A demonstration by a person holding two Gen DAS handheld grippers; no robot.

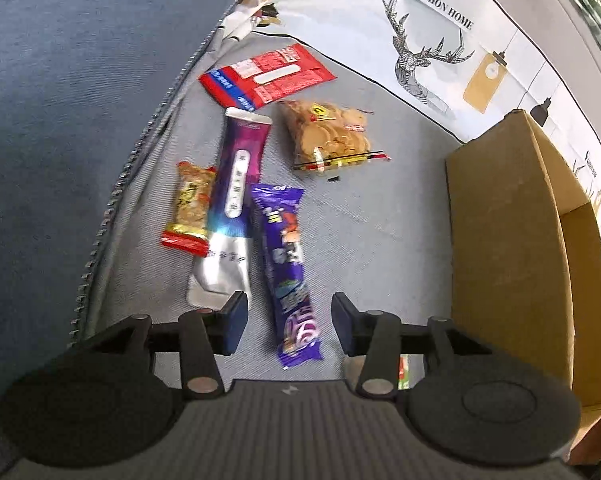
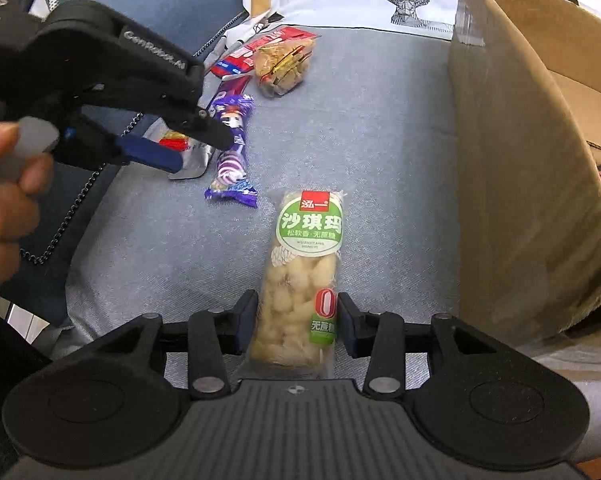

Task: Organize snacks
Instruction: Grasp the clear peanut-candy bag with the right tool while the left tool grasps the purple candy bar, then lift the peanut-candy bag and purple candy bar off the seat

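Right hand-held gripper (image 2: 296, 326) straddling the green-label snack bar (image 2: 302, 280), lower centre of frame; cardboard box (image 2: 520, 200) at right edge.
Jaws part-open, not yet pinching. We'd centre, close gently, then lift. Left hand-held gripper (image 1: 289, 322) part-open, empty, over the purple bar (image 1: 288, 268).

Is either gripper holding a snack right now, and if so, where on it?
The left gripper is open and holds nothing; the purple wrapper lies between its jaws. The right gripper straddles the near end of the green-label snack; whether it grips cannot be told.
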